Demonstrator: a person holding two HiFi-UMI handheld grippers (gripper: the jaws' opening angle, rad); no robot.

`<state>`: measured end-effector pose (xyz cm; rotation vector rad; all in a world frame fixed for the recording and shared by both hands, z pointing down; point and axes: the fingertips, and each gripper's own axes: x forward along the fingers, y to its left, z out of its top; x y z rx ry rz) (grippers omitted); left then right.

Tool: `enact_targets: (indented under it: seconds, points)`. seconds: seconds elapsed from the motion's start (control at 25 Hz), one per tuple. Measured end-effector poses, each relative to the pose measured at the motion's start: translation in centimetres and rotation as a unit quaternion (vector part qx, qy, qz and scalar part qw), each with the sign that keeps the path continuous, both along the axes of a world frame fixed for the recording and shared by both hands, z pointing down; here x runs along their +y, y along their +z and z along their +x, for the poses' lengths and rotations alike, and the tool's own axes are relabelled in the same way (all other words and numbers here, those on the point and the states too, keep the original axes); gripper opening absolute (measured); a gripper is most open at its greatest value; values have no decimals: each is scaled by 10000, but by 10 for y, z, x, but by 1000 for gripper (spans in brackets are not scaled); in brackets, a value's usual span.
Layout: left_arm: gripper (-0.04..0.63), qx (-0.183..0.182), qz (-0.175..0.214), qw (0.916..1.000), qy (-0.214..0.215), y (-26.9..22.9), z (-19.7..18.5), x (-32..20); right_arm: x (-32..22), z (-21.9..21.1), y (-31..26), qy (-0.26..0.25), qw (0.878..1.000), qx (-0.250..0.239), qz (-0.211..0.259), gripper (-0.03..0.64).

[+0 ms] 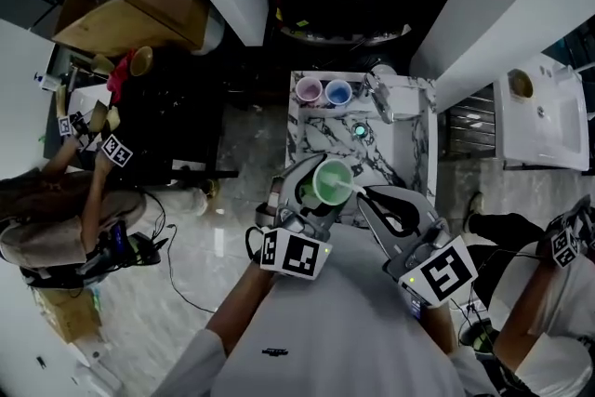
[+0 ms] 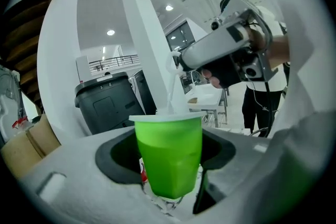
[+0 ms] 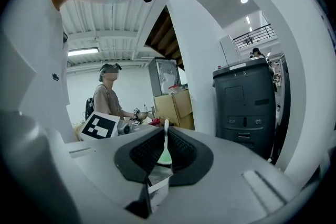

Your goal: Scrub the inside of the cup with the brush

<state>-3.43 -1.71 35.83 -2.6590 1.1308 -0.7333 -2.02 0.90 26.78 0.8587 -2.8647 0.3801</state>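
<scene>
Green cup (image 1: 332,181) gripped upright in the left tool (image 1: 314,196), jaws clamped on its sides, held over the near end of the marble counter (image 1: 321,139). Dipping into its mouth from the right: a white brush (image 1: 354,188), its thin handle pinched flat between the jaws of the right tool (image 1: 379,203).

Farther back on the counter, a pink cup (image 1: 308,90) and a blue cup (image 1: 338,92) side by side, insides too small to judge. Beside them a white box (image 1: 406,98) and, nearer, a small teal round thing (image 1: 360,131).

Off the counter, a dark bin (image 2: 105,102) and a white pillar (image 2: 155,60), plus a person (image 1: 56,200) at far left.
</scene>
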Motion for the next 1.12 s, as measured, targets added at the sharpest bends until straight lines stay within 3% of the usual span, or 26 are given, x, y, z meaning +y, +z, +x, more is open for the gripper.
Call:
enact_targets:
  seconds: [0.12, 0.28, 0.64, 1.12]
  points:
    - [290, -50, 12, 9999, 109, 0, 3, 1, -14, 8, 0, 61, 9999, 107, 115, 28]
    - [290, -71, 99, 9999, 61, -4, 1, -4, -29, 22, 15, 149, 9987, 429, -233, 31]
    - [290, -306, 306, 9990, 111, -2, 6, -8, 0, 31, 29, -231, 9953, 757, -551, 26]
    - [290, -483, 251, 9982, 270, 9, 23, 13, 30, 21, 21, -698, 9940, 447, -712, 25]
